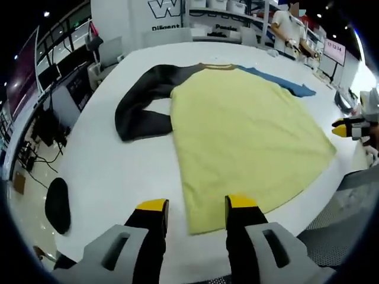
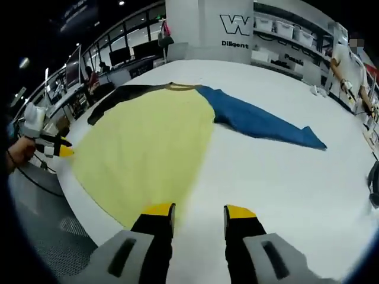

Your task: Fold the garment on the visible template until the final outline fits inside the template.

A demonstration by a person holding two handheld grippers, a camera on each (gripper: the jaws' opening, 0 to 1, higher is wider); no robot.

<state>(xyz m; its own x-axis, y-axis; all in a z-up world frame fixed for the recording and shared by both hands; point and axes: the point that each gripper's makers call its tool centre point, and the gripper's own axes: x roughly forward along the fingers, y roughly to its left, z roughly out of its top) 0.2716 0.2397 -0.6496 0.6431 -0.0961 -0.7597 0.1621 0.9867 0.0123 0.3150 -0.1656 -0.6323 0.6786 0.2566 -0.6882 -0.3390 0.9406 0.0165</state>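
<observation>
Jaws of the left gripper (image 1: 195,205) stand apart and empty in the left gripper view, poised at the hem corner of the garment (image 1: 249,136), whose yellow body runs lengthwise away across the white tabletop (image 1: 112,171); its dark sleeve (image 1: 142,103) lies folded to the left. In the right gripper view, the right gripper (image 2: 198,210) is likewise parted and holding nothing, at the hem's other corner, with the blue sleeve (image 2: 260,123) stretched out to the right. Neither hand looks nearer.
</observation>
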